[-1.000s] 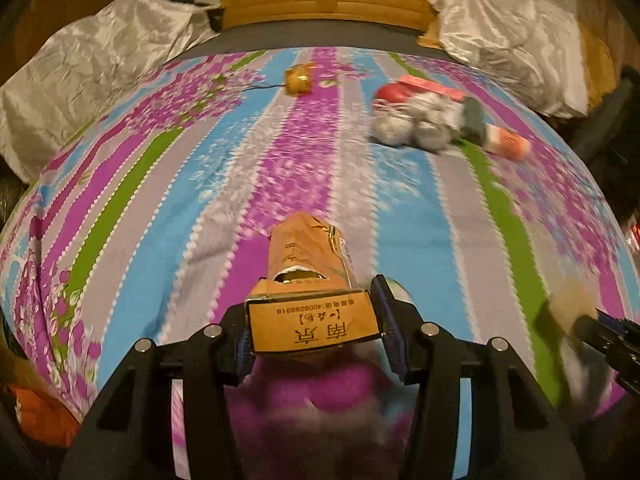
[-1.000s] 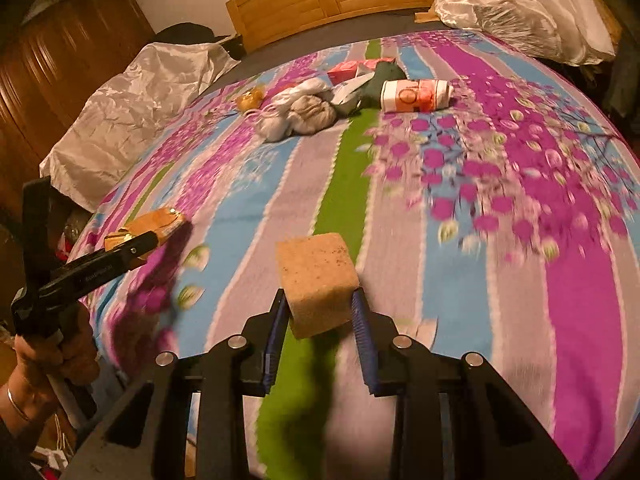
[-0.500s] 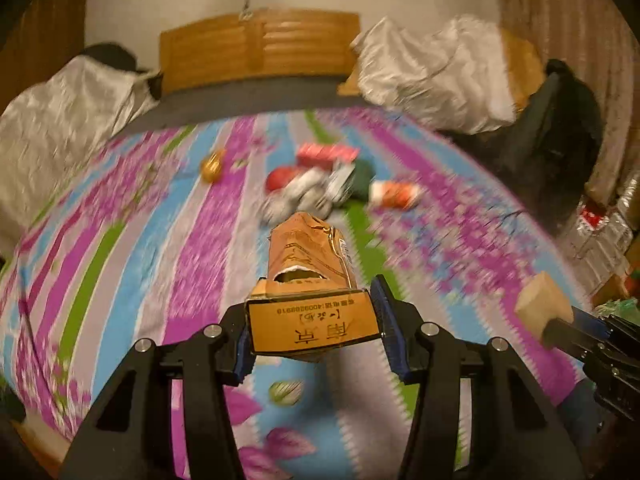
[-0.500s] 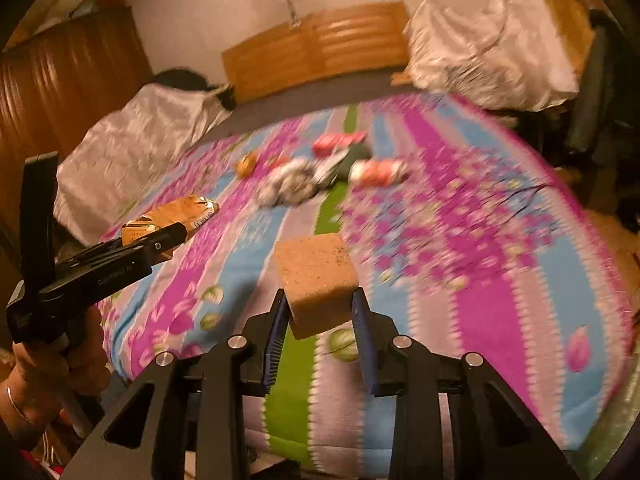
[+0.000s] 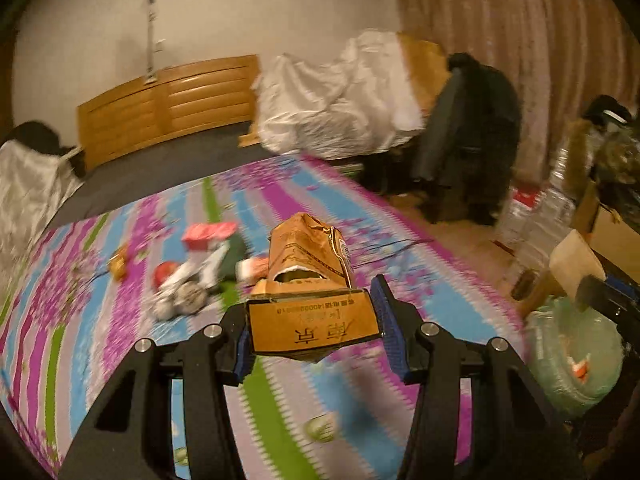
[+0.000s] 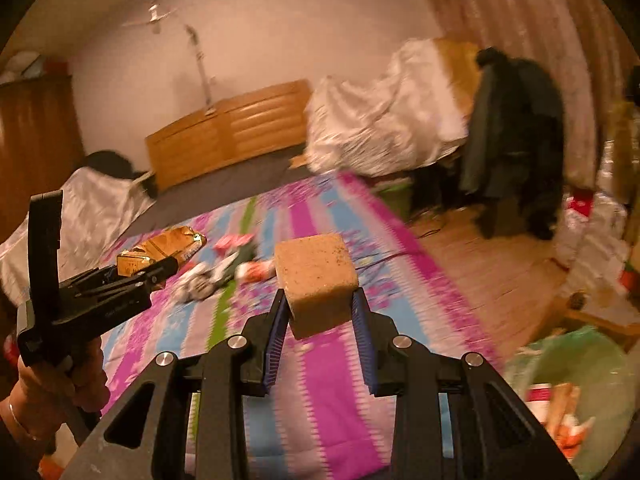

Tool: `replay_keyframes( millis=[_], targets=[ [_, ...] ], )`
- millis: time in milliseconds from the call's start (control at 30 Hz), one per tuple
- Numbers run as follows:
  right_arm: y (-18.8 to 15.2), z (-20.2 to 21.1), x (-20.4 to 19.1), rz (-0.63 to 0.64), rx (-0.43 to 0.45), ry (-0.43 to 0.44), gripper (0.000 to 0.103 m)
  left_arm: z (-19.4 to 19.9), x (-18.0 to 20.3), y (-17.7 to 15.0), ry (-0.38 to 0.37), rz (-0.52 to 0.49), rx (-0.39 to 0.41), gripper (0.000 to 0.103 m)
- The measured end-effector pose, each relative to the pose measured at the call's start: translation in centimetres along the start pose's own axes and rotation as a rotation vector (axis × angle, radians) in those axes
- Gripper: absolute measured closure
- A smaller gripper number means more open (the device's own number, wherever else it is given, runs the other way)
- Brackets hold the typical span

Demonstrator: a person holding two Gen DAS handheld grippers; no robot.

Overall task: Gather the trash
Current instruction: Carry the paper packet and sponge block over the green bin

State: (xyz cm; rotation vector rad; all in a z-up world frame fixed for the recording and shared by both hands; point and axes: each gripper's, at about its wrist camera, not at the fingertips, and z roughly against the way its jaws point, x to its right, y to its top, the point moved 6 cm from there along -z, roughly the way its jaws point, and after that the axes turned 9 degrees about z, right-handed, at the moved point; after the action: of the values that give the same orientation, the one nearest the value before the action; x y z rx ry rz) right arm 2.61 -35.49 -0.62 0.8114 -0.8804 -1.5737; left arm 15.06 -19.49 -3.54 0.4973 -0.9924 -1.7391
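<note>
My left gripper (image 5: 314, 330) is shut on a torn orange cardboard box (image 5: 310, 280) and holds it in the air over the striped floral bed (image 5: 120, 340). It also shows in the right wrist view (image 6: 156, 270). My right gripper (image 6: 320, 312) is shut on a tan sponge block (image 6: 316, 280), seen too at the right in the left wrist view (image 5: 576, 264). A green trash bag (image 5: 572, 356) with some waste in it sits on the floor beside the bed's right edge (image 6: 572, 384). More trash (image 5: 192, 276) lies in a pile on the bed.
A wooden headboard (image 5: 168, 104) stands behind the bed. White bedding (image 5: 340, 108) is heaped at the back right. A dark coat hangs on a chair (image 5: 472, 136). Bags and boxes (image 5: 560, 200) crowd the floor at the right by the curtain.
Both grippers have lifted and swung to the right, away from the bed's middle, still holding the box and the sponge. The green trash bag has come into view.
</note>
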Motion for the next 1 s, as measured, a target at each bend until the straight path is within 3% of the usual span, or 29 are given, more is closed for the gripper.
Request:
replay_keyframes(
  millis=[267,533,733,1000],
  targets=[
    [-1.3,6.4,10.5,-0.110,0.022,-0.200,0.069,-0.3,11.2,1.3,-0.141,-0.121,0.007,0.054],
    [-4.2,13.0,21.1,-0.212,0.029,-0.419,0.069,0.0,21.4,0.2,-0.277,-0.247,-0.008,0.054],
    [-5.2,16.3,25.0,-0.169,0.015,-0.590,0.069,-0.1,28.3,-1.3,-0.348,-0.341,-0.019,0.054],
    [-7.3,18.6,28.6,-0.208,-0.017,-0.668,0.069,0.1,34.4,-4.4,-0.407,-0.431,-0.042,0.054]
  ],
)
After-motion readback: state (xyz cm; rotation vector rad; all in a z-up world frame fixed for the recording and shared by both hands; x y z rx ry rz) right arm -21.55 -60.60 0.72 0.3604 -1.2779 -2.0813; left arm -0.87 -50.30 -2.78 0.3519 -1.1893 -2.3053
